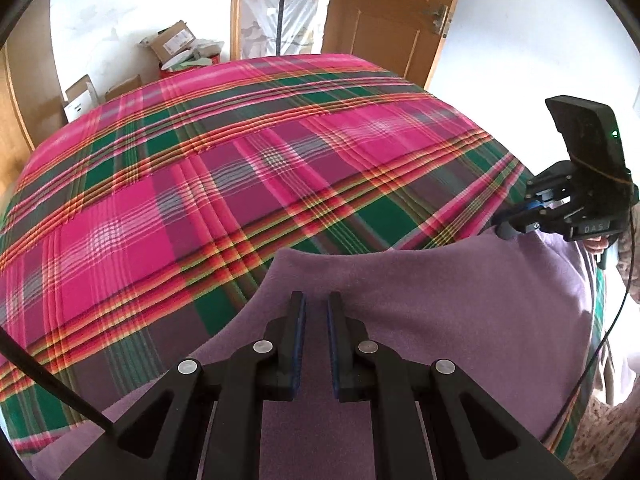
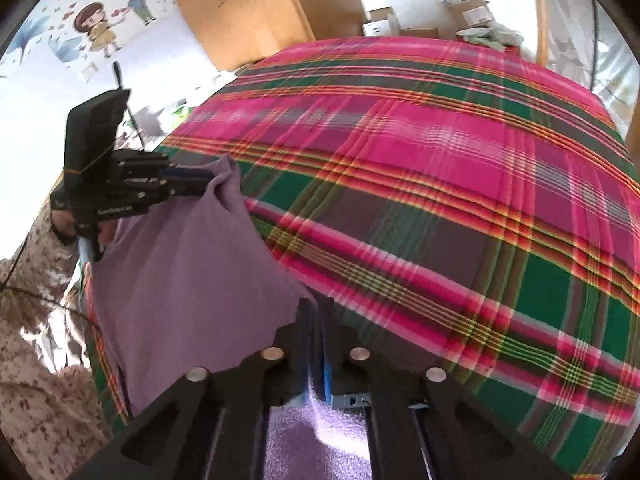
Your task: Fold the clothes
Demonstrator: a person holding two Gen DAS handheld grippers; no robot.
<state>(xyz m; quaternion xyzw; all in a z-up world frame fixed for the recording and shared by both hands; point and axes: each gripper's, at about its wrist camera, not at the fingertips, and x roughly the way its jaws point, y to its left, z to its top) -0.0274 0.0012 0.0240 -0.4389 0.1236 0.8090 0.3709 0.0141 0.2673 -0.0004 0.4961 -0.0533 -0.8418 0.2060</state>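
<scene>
Holding a purple fleece garment (image 1: 440, 300) by its far edge with both of my grippers, I have it spread over a bed covered in a pink, green and orange plaid bedspread (image 1: 200, 160). The cloth is a plain dusty lilac, soft and slightly fuzzy, without print or trim that I can make out. It lies beneath and behind both sets of jaws, and its near part drapes off the bed edge towards my floral sleeve (image 2: 36, 380).

My left gripper (image 1: 317, 300) has its jaws drawn in to a narrow slit. Seen from the right wrist, its tips pinch a bunched corner of the fleece, lifted into a small peak off the bedspread. My right gripper (image 2: 318, 304) also has its jaws nearly together, and the other end of that edge runs up into its fingertips, with lilac cloth showing between the fingers lower down. The edge sags in a shallow curve between the two grips, and bare plaid stretches ahead of both jaws.

Well beyond the jaws, past the far side of the bed, an open cardboard box (image 1: 176, 40) stands against the white wall, stuffed with pale sheets and packaging that I cannot tell apart. A white carton (image 1: 82, 100) sits to its left, flaps up, its contents hidden
</scene>
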